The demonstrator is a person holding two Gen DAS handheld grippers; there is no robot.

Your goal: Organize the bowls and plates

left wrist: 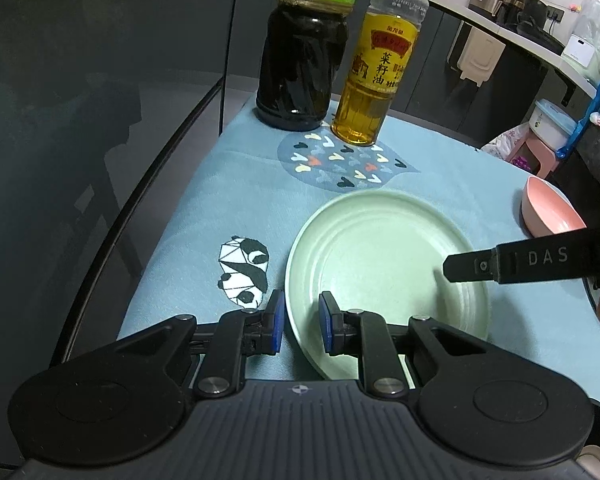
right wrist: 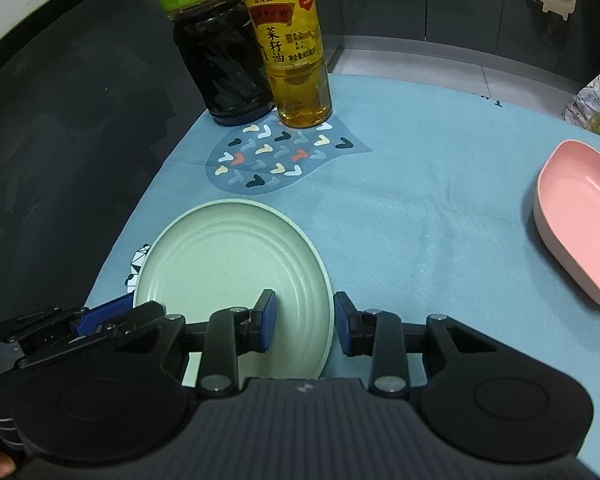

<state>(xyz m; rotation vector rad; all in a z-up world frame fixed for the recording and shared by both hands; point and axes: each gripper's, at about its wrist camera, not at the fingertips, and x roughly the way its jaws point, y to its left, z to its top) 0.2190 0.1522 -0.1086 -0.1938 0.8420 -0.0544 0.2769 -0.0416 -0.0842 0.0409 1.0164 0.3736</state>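
Note:
A pale green plate (left wrist: pixel 380 256) lies on the blue tablecloth (left wrist: pixel 220 200). My left gripper (left wrist: pixel 302 322) straddles its left rim and is shut on it, one pad outside and one inside. Across the plate (right wrist: pixel 228 264), my right gripper (right wrist: pixel 305 320) stands open over the right rim, with a wide gap between its pads. Its black finger (left wrist: pixel 472 268) shows over the plate in the left wrist view. The left gripper's blue pad (right wrist: pixel 108 312) appears at the plate's left edge in the right wrist view. A pink bowl (right wrist: pixel 580 216) sits apart at the far right.
A dark vinegar bottle (left wrist: pixel 300 60) and a yellow oil bottle (left wrist: pixel 372 80) stand together at the back of the table. The table's left edge drops off beside a dark wall. A counter with appliances (left wrist: pixel 520 12) runs behind on the right.

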